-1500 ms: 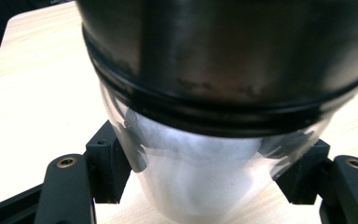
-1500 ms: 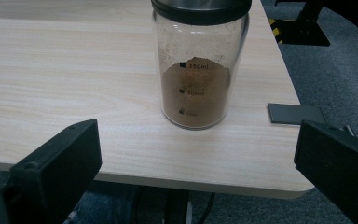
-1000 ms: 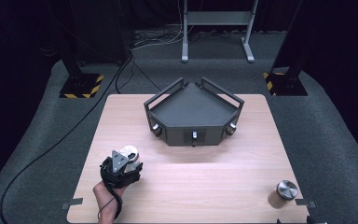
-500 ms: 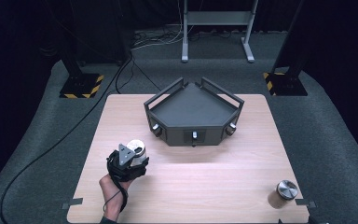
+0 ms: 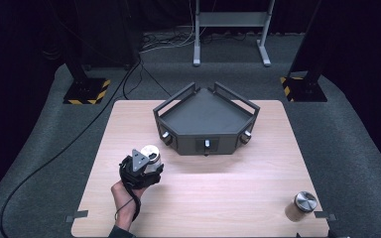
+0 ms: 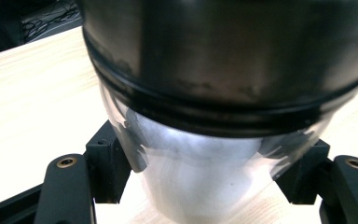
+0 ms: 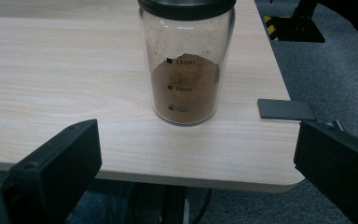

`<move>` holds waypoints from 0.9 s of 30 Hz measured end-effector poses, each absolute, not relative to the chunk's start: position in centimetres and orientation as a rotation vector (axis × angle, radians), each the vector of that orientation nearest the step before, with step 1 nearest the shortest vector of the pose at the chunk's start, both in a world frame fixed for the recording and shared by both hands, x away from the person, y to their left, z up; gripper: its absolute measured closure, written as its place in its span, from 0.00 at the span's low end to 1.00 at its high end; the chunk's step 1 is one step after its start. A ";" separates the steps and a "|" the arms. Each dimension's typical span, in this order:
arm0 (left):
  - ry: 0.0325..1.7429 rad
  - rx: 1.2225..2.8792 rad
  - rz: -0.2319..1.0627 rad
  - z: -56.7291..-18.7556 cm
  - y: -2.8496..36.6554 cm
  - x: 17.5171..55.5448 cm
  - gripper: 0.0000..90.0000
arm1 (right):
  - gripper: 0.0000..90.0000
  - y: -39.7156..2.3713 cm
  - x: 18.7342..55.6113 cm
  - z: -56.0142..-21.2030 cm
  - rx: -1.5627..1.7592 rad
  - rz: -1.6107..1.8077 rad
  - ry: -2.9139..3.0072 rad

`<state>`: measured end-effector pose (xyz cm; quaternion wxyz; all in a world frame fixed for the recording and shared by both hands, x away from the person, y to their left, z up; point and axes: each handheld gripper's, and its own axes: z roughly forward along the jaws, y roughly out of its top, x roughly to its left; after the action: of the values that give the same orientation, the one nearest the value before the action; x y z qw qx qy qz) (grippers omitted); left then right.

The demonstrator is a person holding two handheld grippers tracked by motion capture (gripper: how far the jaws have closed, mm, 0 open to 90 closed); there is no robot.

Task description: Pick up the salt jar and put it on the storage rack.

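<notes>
My left gripper (image 5: 148, 164), held in a hand at the table's left front, is shut on a clear jar (image 5: 152, 154) with a silver lid. In the left gripper view its two black pads (image 6: 112, 164) press the jar's glass wall (image 6: 200, 163) from both sides, below a dark lid band, and the contents look whitish. A second jar (image 7: 186, 65), with brown powder and a dark lid, stands near the table's front right corner (image 5: 300, 205). My right gripper (image 7: 196, 142) faces it from just off the table edge, jaws wide open and nothing between them.
A dark angular tray (image 5: 178, 116) with rail handles and small front knobs sits at the table's far middle. A black tape tab (image 7: 286, 110) lies at the right corner. Stand feet and cables are on the floor beyond the table.
The left gripper has carried the silver-lidded jar a little away from the front edge and to the right, toward the tray. The brown jar has stayed put.
</notes>
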<state>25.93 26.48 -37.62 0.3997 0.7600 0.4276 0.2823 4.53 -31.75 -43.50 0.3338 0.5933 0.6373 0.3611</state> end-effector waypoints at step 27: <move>1.038 1.939 0.690 -36.8 24.7 28.4 0.35 | 0.00 -31.8 4.7 -43.3 1.562 0.925 1.670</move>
<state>28.43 24.74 -36.82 0.4064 0.7687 0.4114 0.2734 4.69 -31.82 -43.27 0.3312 0.5974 0.6388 0.3540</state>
